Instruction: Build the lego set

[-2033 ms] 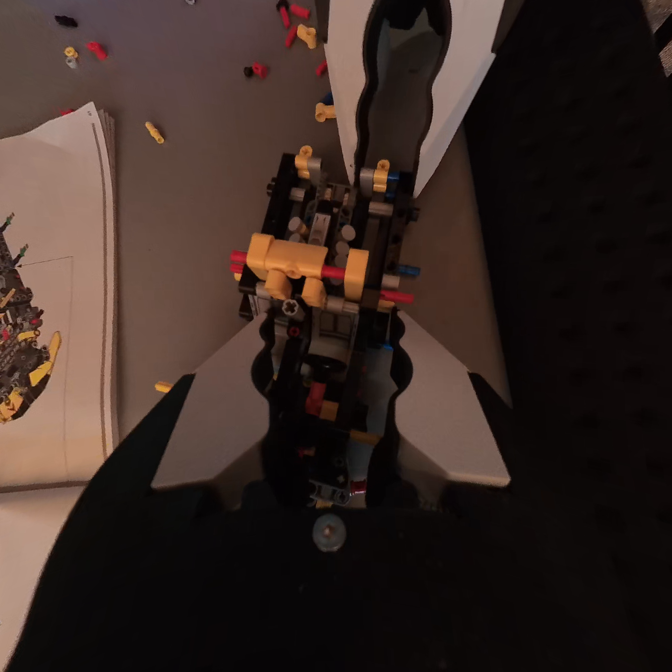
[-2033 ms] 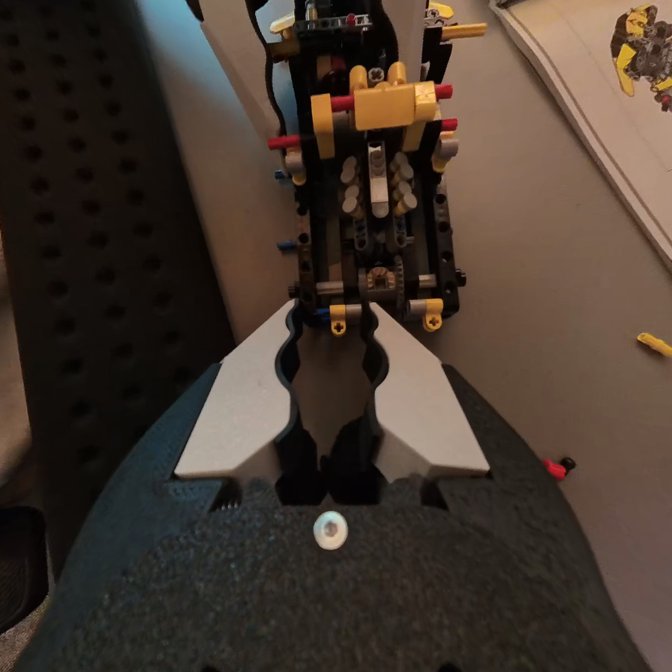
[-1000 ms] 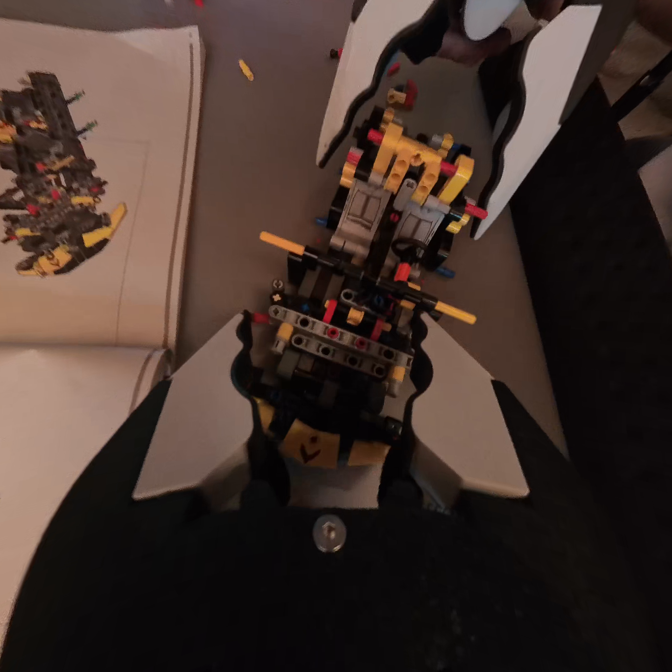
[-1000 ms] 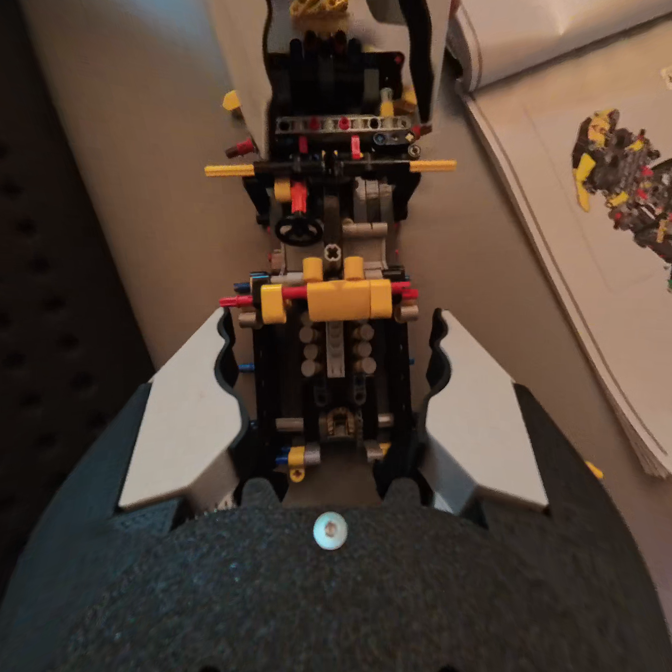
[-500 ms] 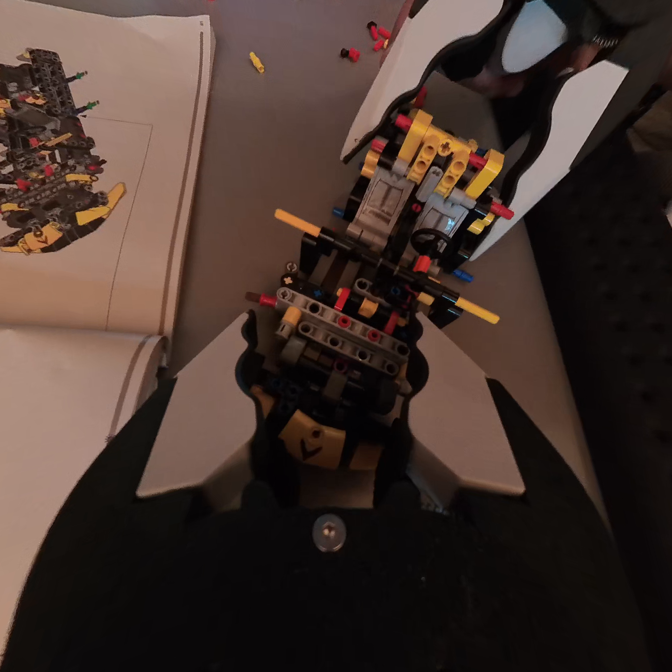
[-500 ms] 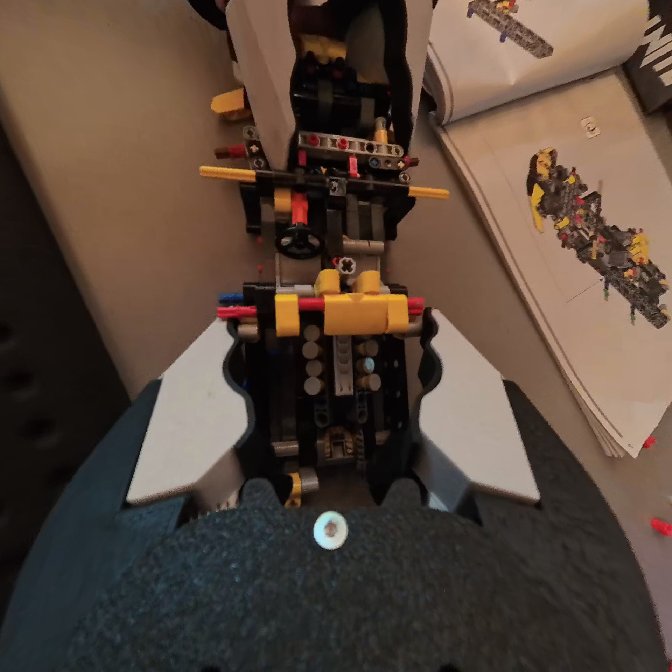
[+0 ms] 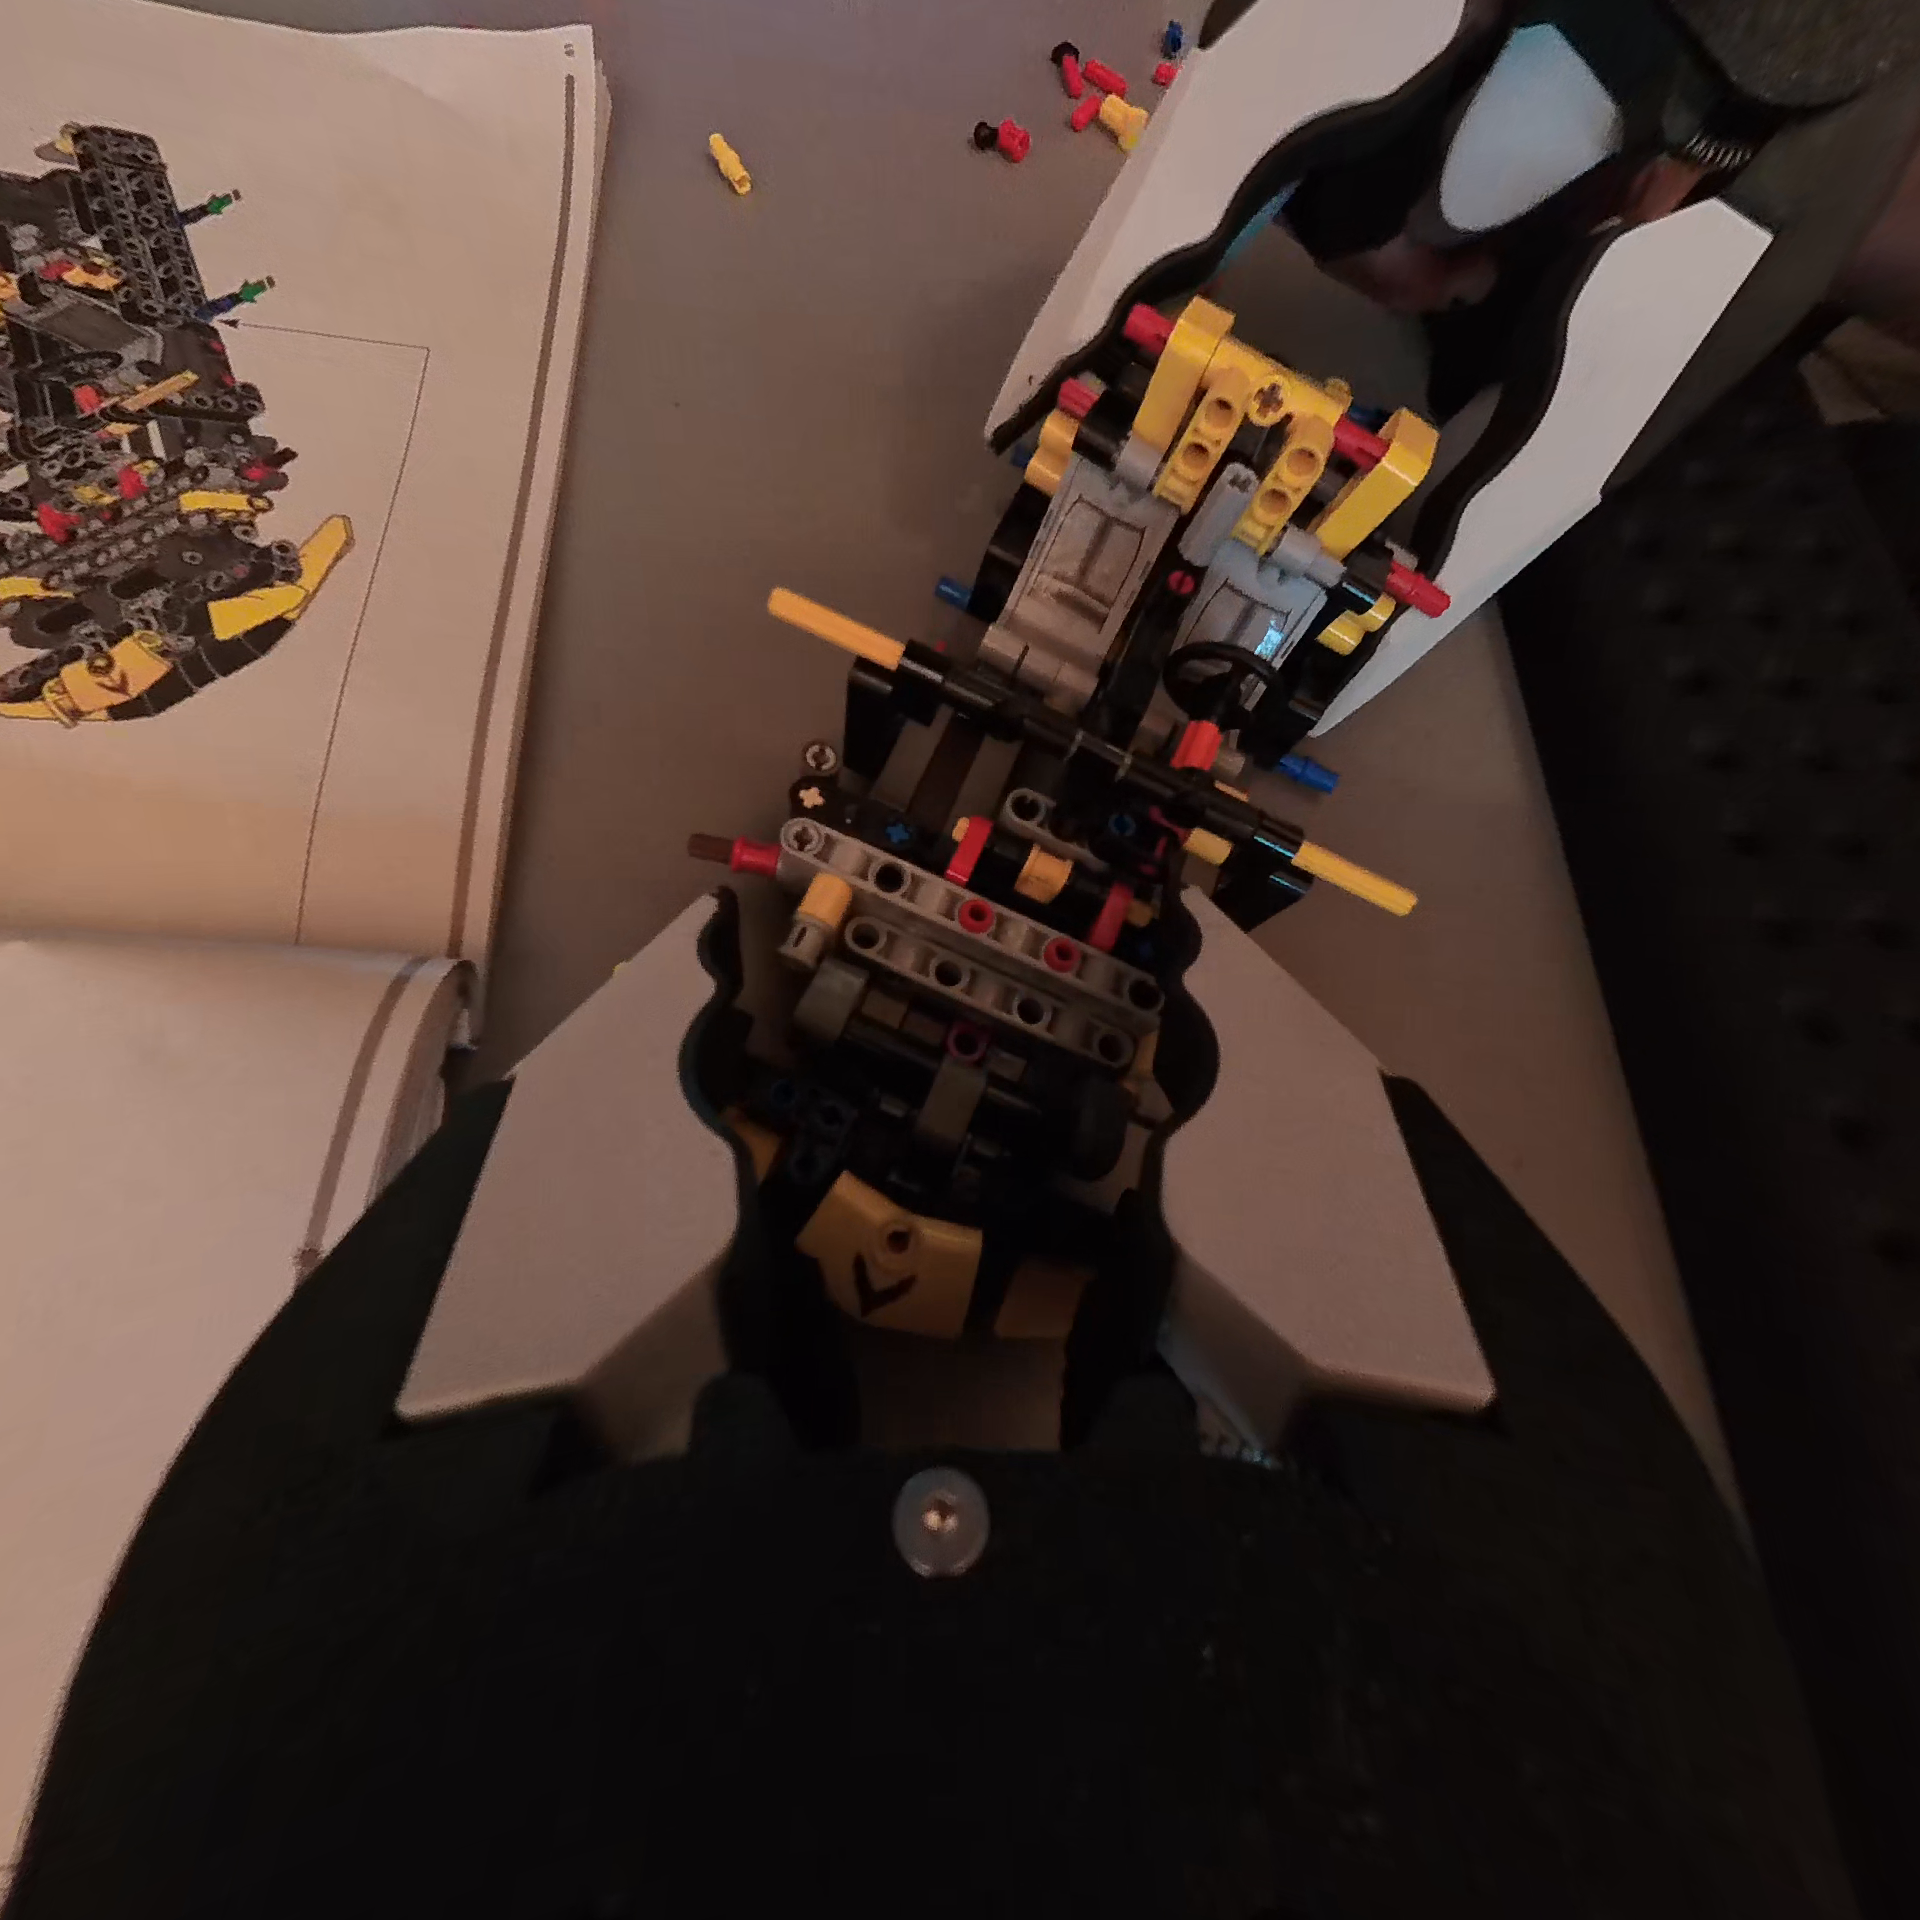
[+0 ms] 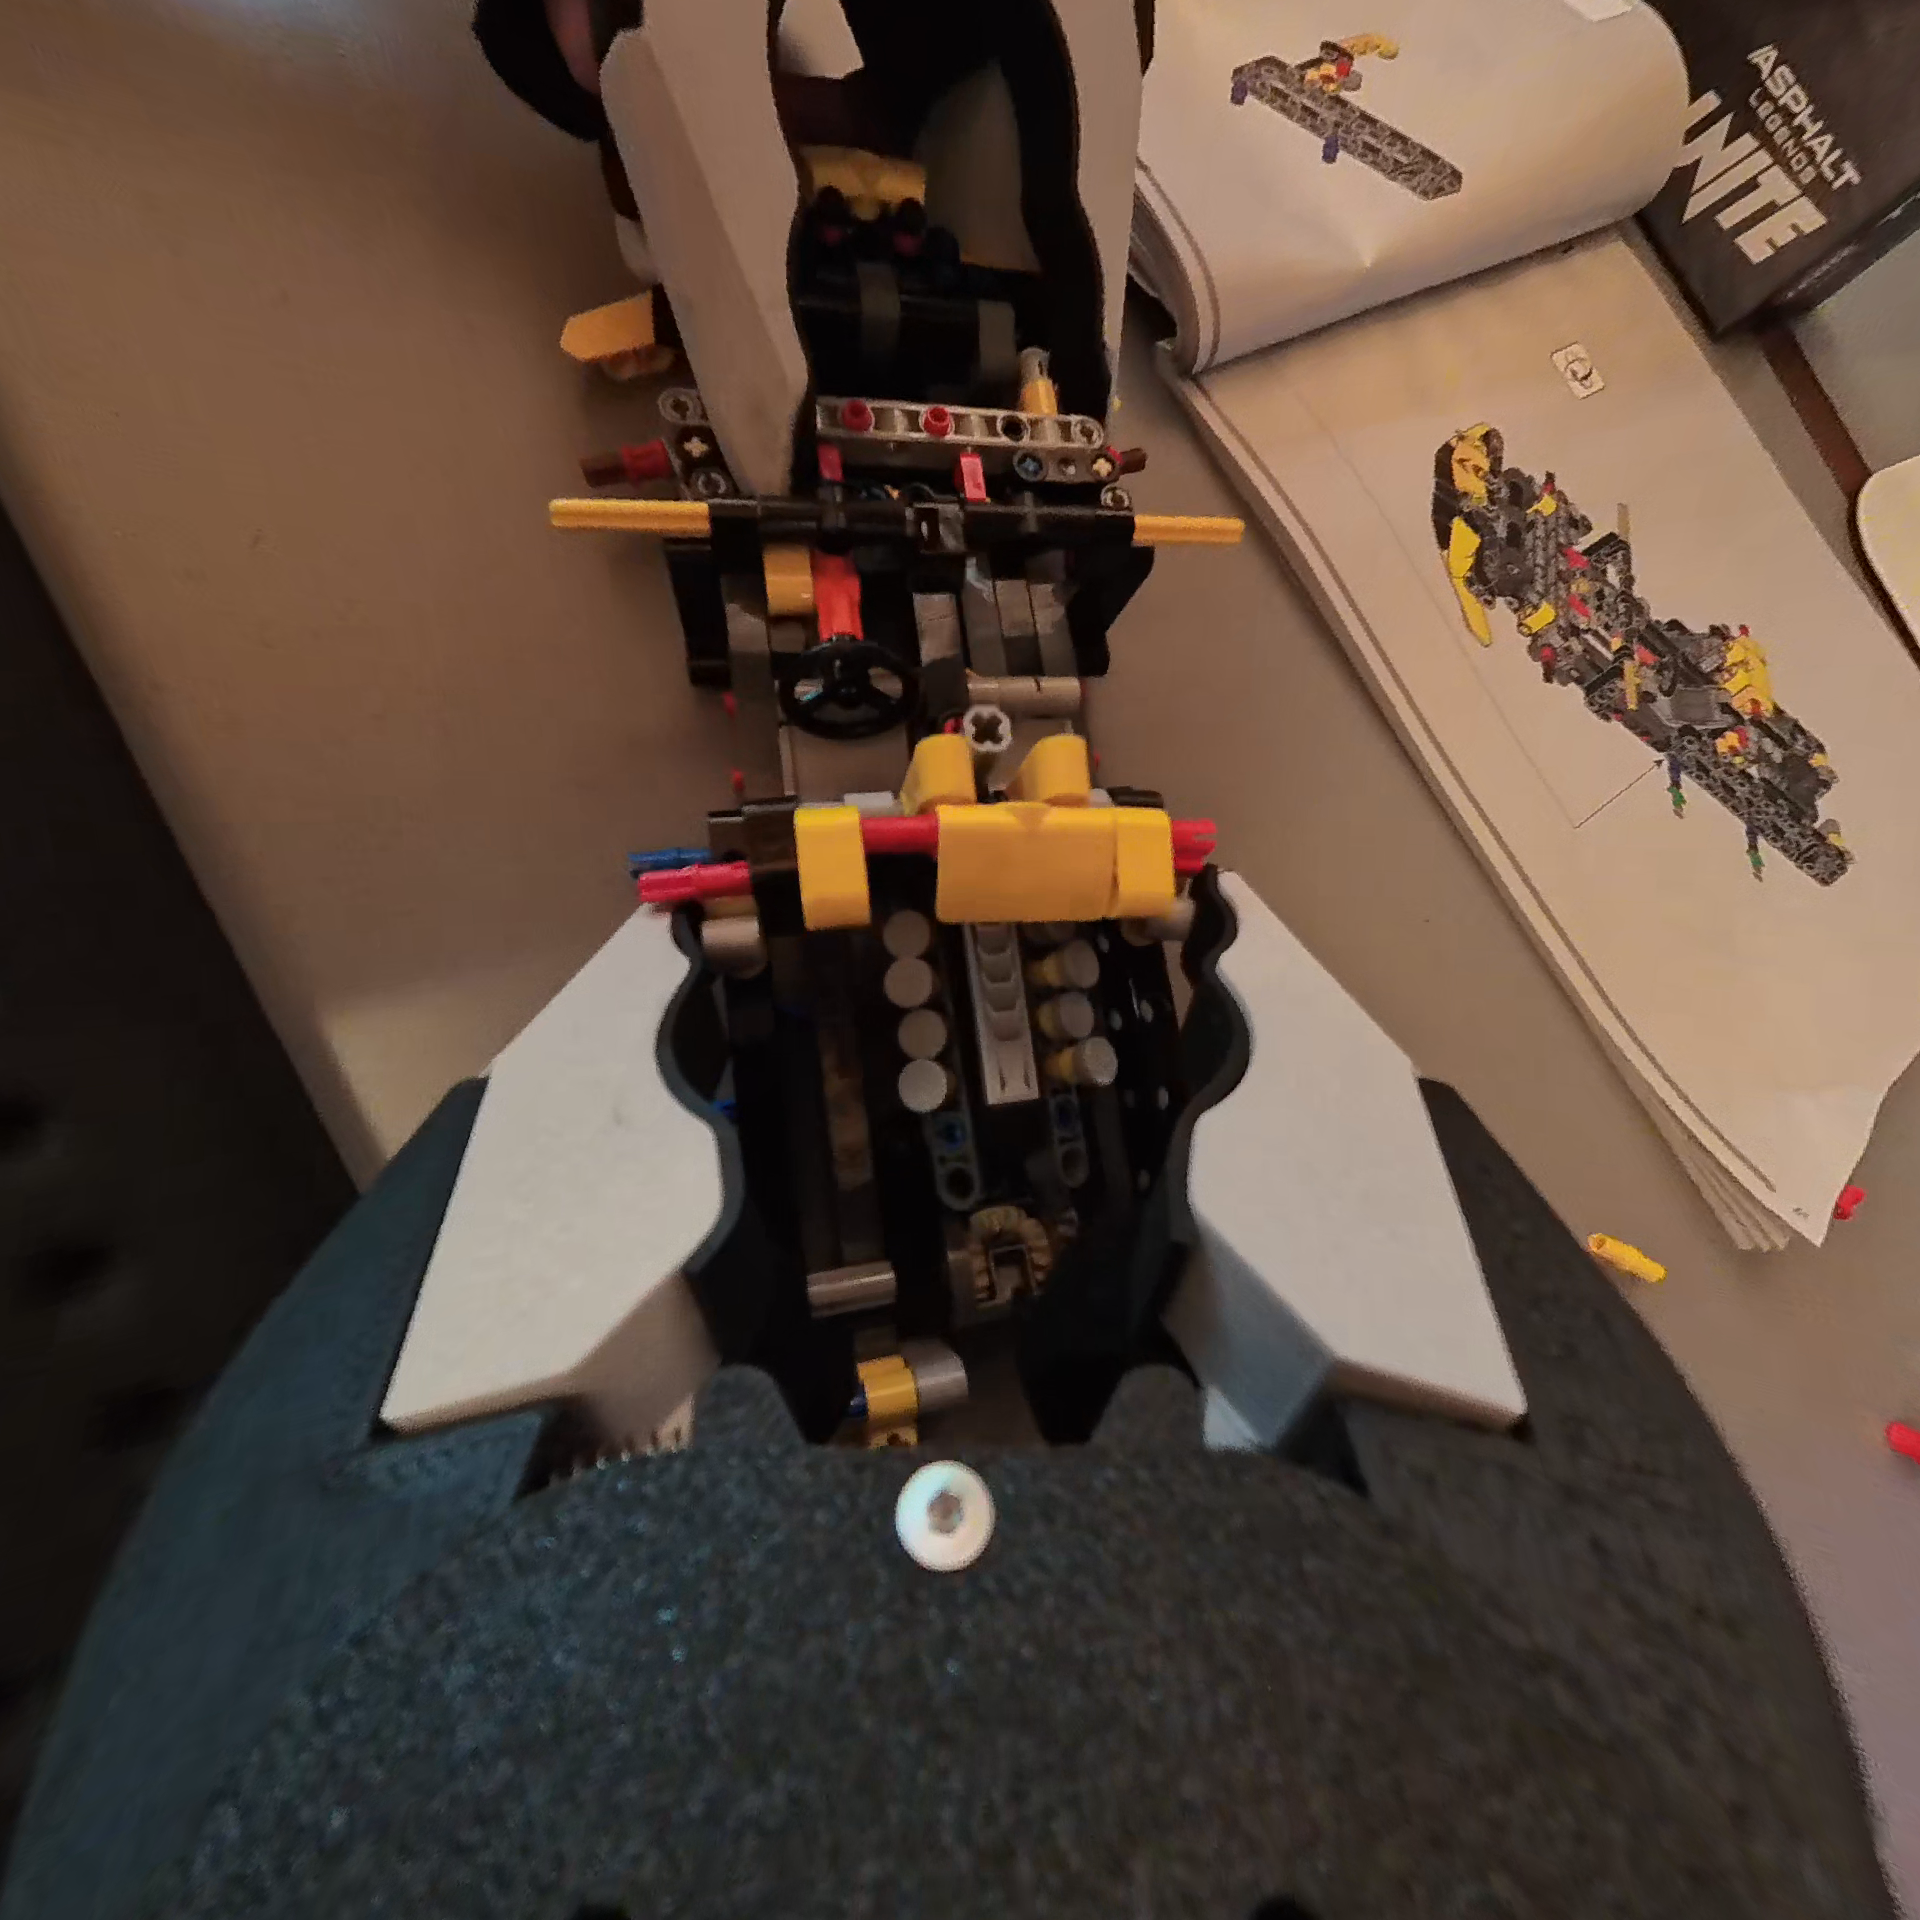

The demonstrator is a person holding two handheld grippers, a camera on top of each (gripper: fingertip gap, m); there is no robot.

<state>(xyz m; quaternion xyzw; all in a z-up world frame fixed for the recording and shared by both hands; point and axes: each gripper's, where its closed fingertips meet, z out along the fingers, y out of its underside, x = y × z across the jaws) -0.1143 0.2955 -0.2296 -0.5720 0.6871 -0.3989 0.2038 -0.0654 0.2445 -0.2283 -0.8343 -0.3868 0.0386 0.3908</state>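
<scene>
Two grippers share one load. At lower centre of the left wrist view, the left gripper [image 7: 951, 1039] pinches the front end of the lego car chassis [image 7: 1070, 790], its white fingers [image 7: 613, 1143] pressed against the sides by the yellow nose panel [image 7: 883, 1262]. At lower centre of the right wrist view, the right gripper [image 8: 951, 987] clamps the rear end around the engine block [image 8: 997, 1008]; whether the model rests on the grey table [image 7: 790, 416] or just above it, I cannot tell.

Outward, an open instruction booklet [image 7: 260, 520] fills the upper left of the left view, and loose pins [image 7: 1091, 94] lie scattered along the top edge.

By my reading, the build is roughly midway: frame, seats, steering wheel [image 8: 847, 686] and yellow axle [image 8: 634, 514] are fitted, while body panels and wheels remain.
</scene>
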